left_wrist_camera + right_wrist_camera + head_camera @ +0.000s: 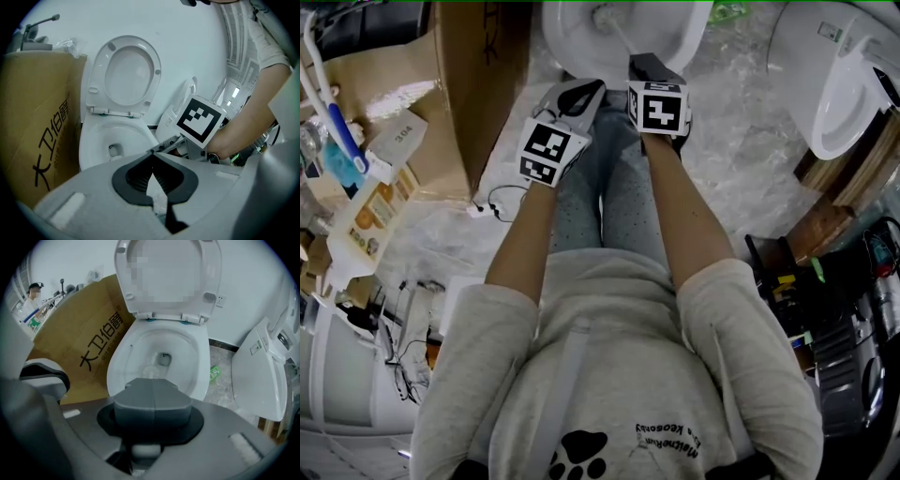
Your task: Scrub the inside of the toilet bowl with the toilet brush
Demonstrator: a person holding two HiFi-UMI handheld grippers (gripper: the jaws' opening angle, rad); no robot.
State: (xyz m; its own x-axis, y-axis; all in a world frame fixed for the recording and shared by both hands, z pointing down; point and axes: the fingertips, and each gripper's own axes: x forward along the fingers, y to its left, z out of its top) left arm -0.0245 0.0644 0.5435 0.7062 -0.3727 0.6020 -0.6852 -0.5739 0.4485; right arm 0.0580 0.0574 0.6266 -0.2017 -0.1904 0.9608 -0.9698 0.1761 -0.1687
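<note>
A person in a pale sweatshirt (609, 375) stands over a toilet, bare forearms stretched forward down the middle of the head view, a gripper in each hand.

The left gripper (584, 92) sits centre-left. Its own view shows the dark pads meeting at the tips with nothing between them.

The right gripper (643, 66) is just beside it, slightly further forward. In its own view the grey jaws are pressed together along a straight seam. From above, the thin handle of the brush (614, 30) slants from this gripper's tip up and left into the bowl (558, 37), at the top centre of the frame. The hold on the handle is hidden behind the closed jaws. The brush's round end lies inside the bowl, low against the white inner wall. In the right gripper view a pale blur shows in the bowl just above the jaws, near the drain.

The seat and lid (125, 75) stand raised against the white wall behind. A tall cardboard box (483, 84) stands close by the bowl, upper left. A second toilet (830, 84) stands well apart at the upper right, on the marbled floor (731, 131).
</note>
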